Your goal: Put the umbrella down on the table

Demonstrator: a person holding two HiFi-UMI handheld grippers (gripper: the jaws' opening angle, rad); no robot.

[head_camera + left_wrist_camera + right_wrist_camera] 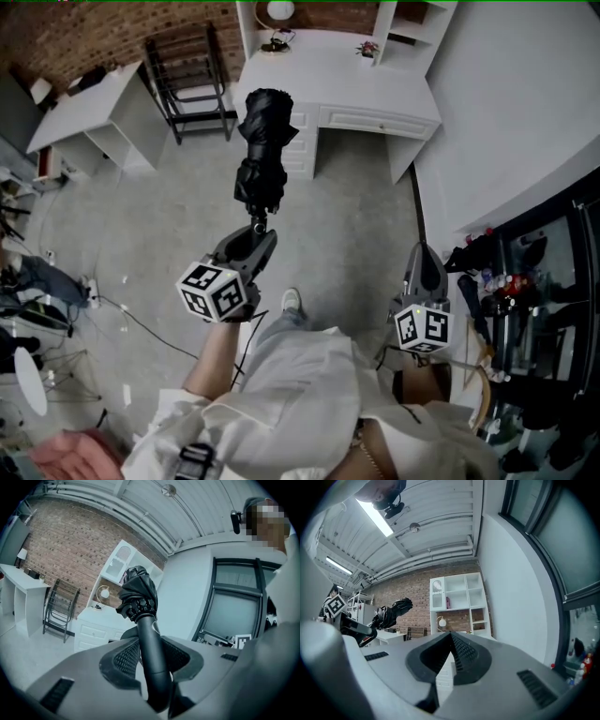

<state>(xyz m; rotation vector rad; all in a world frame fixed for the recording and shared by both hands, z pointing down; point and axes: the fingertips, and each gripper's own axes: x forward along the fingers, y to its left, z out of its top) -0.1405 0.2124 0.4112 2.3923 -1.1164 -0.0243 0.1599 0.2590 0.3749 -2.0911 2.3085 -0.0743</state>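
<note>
The left gripper (pixel 152 660) clamps the black umbrella (pixel 138 595) by its handle, with the folded canopy toward 12 o'clock. A white desk (pixel 96 620) stands at 9 o'clock and a brick wall (pixel 70 550) at 10 o'clock.

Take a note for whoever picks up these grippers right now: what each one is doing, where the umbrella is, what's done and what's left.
Left gripper: shut on the handle of the folded black umbrella, held up over the floor.
Right gripper: shut, empty.
White desk: ahead, not reached yet.
Done: umbrella is in hand.
Left: carry it to the desk, lay it down, let go.
</note>
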